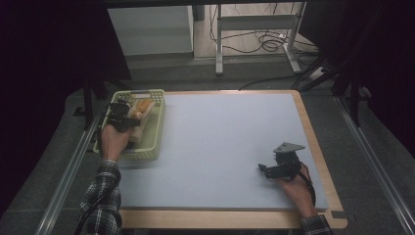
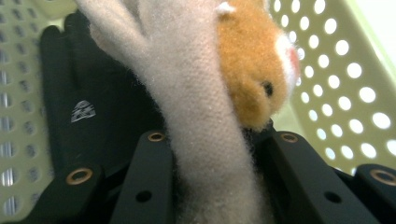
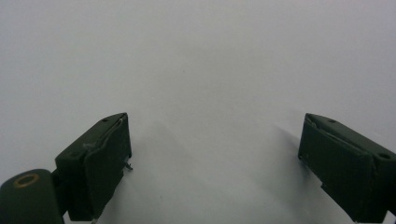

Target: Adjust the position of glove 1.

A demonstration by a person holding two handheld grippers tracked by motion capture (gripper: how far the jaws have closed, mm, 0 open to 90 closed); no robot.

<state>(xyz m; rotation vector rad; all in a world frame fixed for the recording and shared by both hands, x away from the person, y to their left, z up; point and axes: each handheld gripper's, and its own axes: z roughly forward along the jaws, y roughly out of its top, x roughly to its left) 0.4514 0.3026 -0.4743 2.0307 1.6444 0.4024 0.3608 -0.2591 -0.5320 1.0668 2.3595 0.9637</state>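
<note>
Now, from the high view: left gripper (image 1: 119, 117) down inside the yellow basket (image 1: 155, 133), right on top of the soft toy (image 1: 139, 108). Right gripper (image 1: 270, 171) far off across the grey mat (image 1: 220, 142), resting with nothing near its jaws. Much nearer to the toy, then: the left hand.

Next, the left gripper view: jaws squeezed tight on a long beige part of the soft toy (image 2: 201, 140). Running straight up and away between the jaws, that beige part. Just past them and to the right, the toy's orange head (image 2: 254, 70). To the left, a black glove (image 2: 84, 102). All around, the basket wall (image 2: 345, 84) full of holes.

Last, the right gripper view: jaws wide apart, nothing between them, just bare mat (image 3: 210, 70).
</note>
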